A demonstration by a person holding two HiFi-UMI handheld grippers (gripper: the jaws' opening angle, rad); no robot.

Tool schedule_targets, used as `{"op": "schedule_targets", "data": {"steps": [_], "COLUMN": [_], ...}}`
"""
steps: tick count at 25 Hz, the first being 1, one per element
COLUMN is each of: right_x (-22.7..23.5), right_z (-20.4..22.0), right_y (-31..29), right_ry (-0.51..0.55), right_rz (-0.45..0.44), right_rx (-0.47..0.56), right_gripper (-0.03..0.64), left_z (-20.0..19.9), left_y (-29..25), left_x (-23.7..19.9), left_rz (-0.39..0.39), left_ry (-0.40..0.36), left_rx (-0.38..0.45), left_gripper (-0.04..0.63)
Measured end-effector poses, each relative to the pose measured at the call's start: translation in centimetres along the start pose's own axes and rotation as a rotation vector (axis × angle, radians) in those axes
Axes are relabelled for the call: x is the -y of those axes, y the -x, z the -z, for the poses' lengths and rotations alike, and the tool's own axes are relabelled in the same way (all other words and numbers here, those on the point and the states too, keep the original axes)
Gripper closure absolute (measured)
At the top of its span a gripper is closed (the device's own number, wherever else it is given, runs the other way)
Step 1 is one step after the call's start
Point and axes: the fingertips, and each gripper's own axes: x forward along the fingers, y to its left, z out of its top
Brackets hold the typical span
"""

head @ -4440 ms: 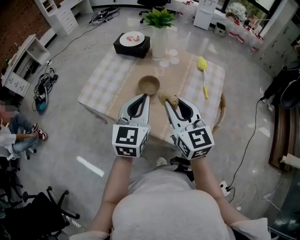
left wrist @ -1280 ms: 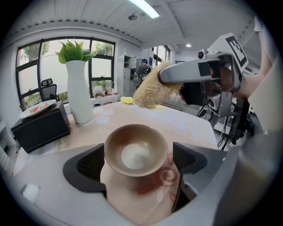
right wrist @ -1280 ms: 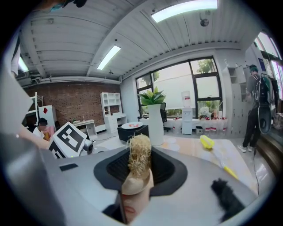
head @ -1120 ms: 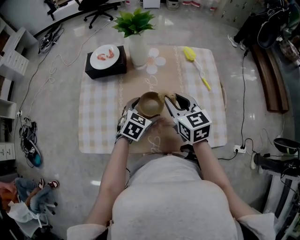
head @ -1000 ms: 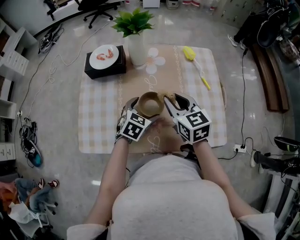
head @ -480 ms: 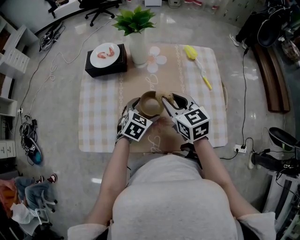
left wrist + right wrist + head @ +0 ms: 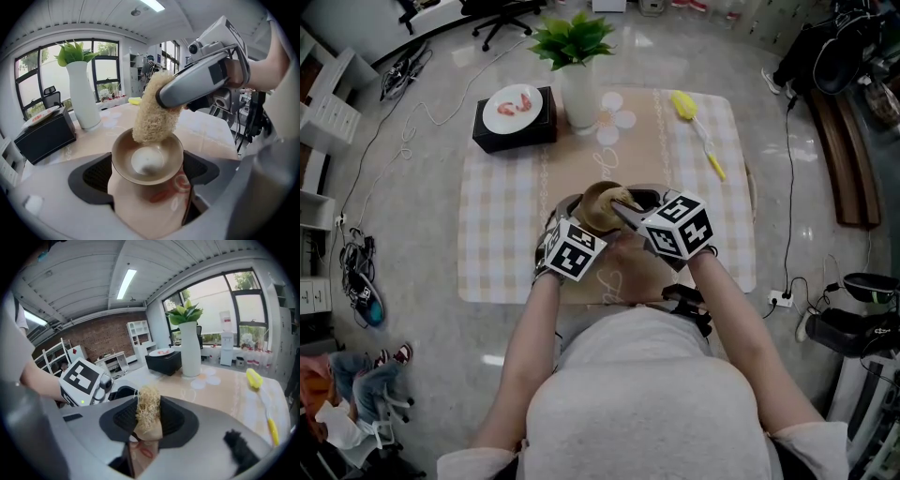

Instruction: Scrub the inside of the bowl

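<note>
Black against the checked tablecloth (image 7: 492,239), a box (image 7: 492,142) stands at the table's far left corner with a round white plate (image 7: 514,100) on top, pink-red bits lying on it. Just right of the box, at the far edge, a tall white vase (image 7: 581,101) holds a leafy green plant (image 7: 572,37), and pale round coasters (image 7: 617,117) lie beside its foot on the beige runner.

Toward the near edge, at the middle of the runner, the left gripper (image 7: 149,172) has its two dark jaw pads pressed against opposite sides of a small round tan bowl (image 7: 161,145), clamping it between them. The bowl is upright, its pale bottom showing.

From the right, the right gripper (image 7: 149,425) reaches over the rim with its jaws closed on a straw-coloured fibrous scrub pad (image 7: 153,110). The pad hangs down from the jaws into the bowl, and its lower end lies against the inner wall on the far side, above the pale bottom. In the right gripper view the frayed top of the pad sticks up between the jaw pads, and the left gripper's marker cube shows just to the left.

Near the far right corner, well apart from both grippers, a yellow-headed dish brush (image 7: 694,120) lies on the cloth, its thin handle pointing toward the right edge.
</note>
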Motion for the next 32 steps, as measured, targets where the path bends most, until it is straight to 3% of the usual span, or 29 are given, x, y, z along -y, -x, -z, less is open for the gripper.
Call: {"op": "schedule_targets", "data": {"steps": [4,13,32], "right_x": [0.7,-0.1,3.6], "right_z": [0.9,-0.2,0.1], "right_y": [-0.9,-3.0,-3.6], "right_ry": [-0.005,-0.005,0.057], "right_rz": [-0.022,-0.098,-0.018], "right_rx": [-0.055,-0.052,-0.140], "right_gripper": [0.508,0.508,0.508], "left_z": [0.0,0.0,0.1], "left_y": [0.0,0.0,0.0], "left_x": [0.0,0.1,0.1], "left_rz": [0.001,0.009,0.009], "left_ry": [-0.001,-0.012,-0.017], "left_rx": [-0.005,-0.016,-0.031], "left_gripper": [0.112,0.113,0.114]}}
